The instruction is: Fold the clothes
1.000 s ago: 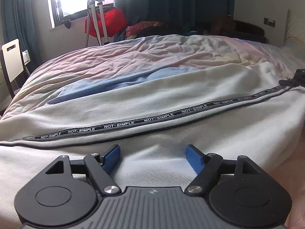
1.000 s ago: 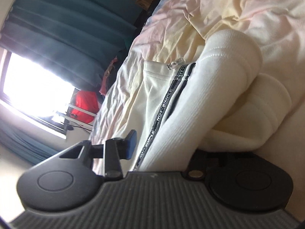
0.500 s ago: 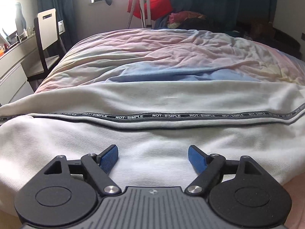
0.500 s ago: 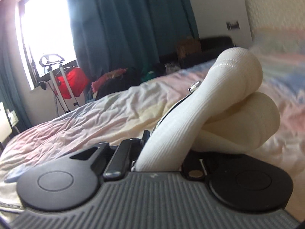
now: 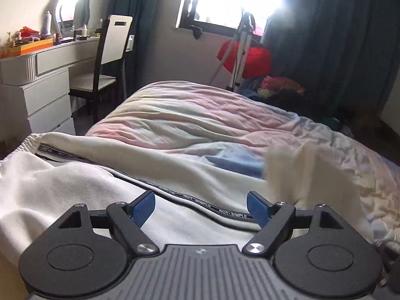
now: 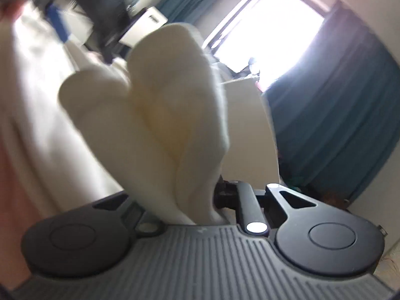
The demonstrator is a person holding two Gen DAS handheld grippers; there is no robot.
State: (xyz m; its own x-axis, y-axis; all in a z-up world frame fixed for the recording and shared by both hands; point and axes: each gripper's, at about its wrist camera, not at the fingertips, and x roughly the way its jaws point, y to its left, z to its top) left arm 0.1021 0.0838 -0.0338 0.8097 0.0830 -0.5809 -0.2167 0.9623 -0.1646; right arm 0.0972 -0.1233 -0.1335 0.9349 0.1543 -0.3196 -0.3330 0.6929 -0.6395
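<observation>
Cream trousers (image 5: 75,180) with a black "NOT-SIMPLE" side stripe (image 5: 190,197) lie across the near edge of the bed. My left gripper (image 5: 200,206) hovers open and empty just above the stripe. My right gripper (image 6: 195,200) is shut on the bunched cream cuff end (image 6: 162,115) of the trousers and holds it up in the air; that raised cuff shows blurred at the right of the left wrist view (image 5: 307,175). The waistband (image 5: 32,140) lies at the far left.
The bed has a rumpled pastel duvet (image 5: 200,125). A white dresser (image 5: 37,80) and a chair (image 5: 110,57) stand to the left. A red bag (image 5: 247,57), a tripod and piled clothes (image 5: 280,87) sit under the window by dark curtains.
My right gripper has swung the held cuff up and over toward the left gripper, rolling as it went. My left gripper has turned left along the trousers toward the waistband and stays open.
</observation>
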